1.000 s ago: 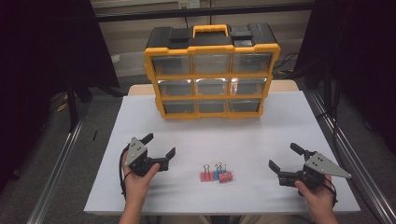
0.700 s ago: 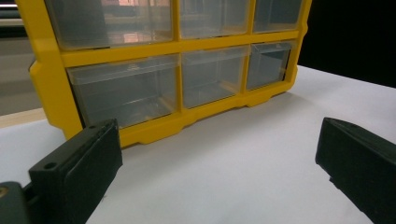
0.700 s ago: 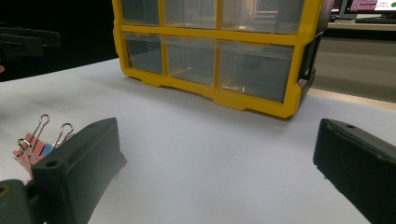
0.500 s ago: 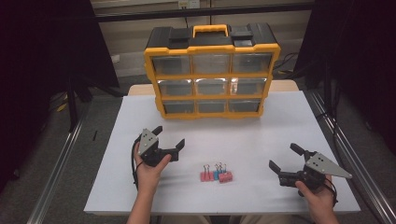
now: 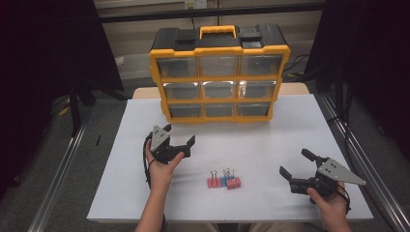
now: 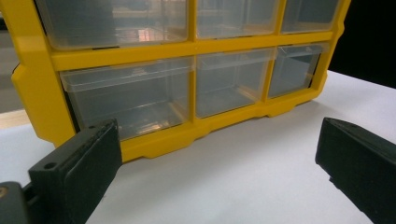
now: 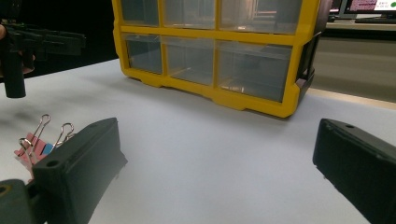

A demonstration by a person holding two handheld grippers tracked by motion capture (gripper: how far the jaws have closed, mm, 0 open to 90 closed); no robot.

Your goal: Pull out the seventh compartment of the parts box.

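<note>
The left gripper point(image 5: 180, 140), jaws wide and empty, is advancing from the table edge toward the yellow clear-drawered organiser point(image 5: 218, 77), suggesting a drawer pull. The right gripper point(image 5: 296, 164) is resting open, empty, beside the pink-and-blue binder clips point(image 5: 224, 181).

Glossy yellow plastic organiser point(image 5: 220, 79), clear drawers point(image 6: 128, 98).
</note>
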